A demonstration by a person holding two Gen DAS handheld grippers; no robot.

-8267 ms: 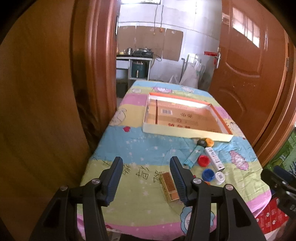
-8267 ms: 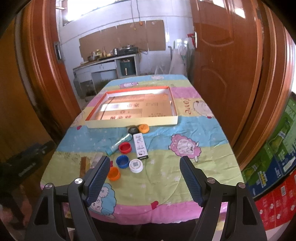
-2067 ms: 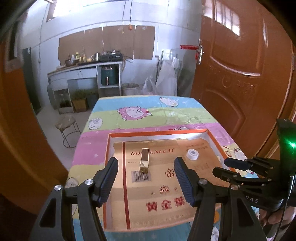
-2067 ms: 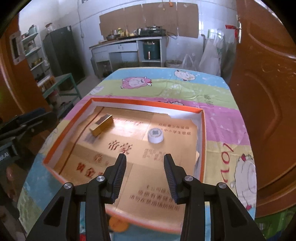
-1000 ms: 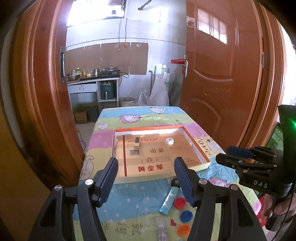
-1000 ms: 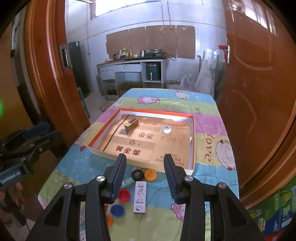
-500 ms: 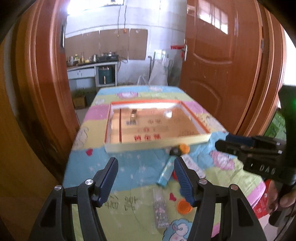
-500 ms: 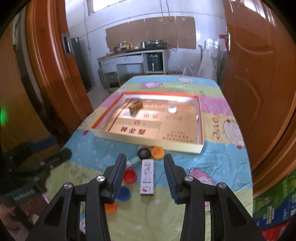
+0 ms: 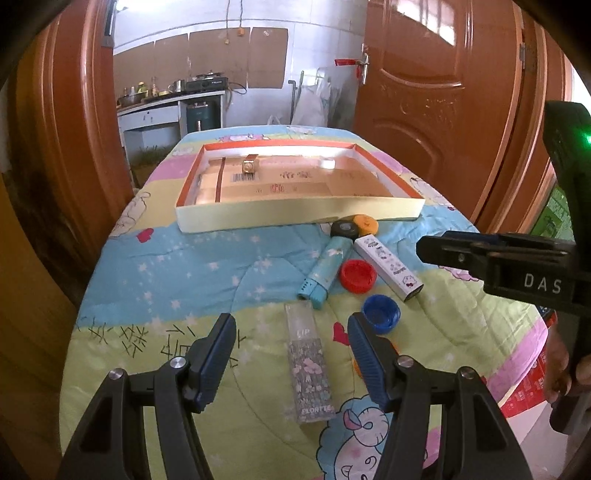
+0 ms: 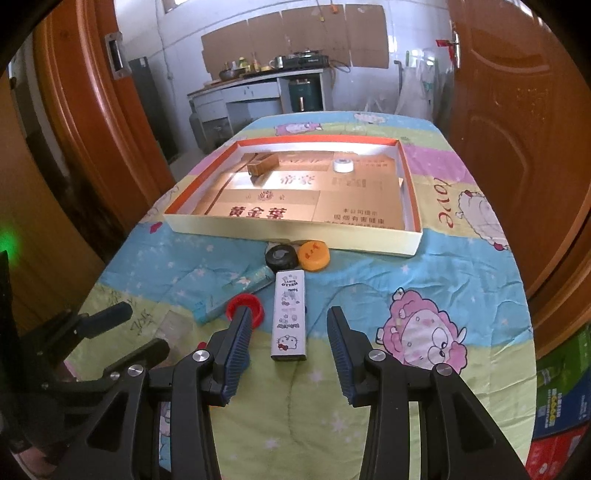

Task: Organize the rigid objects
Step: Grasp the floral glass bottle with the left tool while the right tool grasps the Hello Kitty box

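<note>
A cartoon-print cloth covers the table, flanked by glossy wooden doors. Beyond, white tiled walls carry cardboard panels above a cluttered kitchen counter.

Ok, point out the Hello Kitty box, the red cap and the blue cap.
Hello Kitty box (image 10: pixel 289 317): right wrist view, middle of printed top face.
Red cap (image 9: pixel 357 275): left wrist view, hollow centre.
Blue cap (image 9: pixel 381 314): left wrist view, hollow centre.

Bright daylight enters from the upper centre of both frames, glaring on the box floor; fisheye bends and darkens the edges.
</note>
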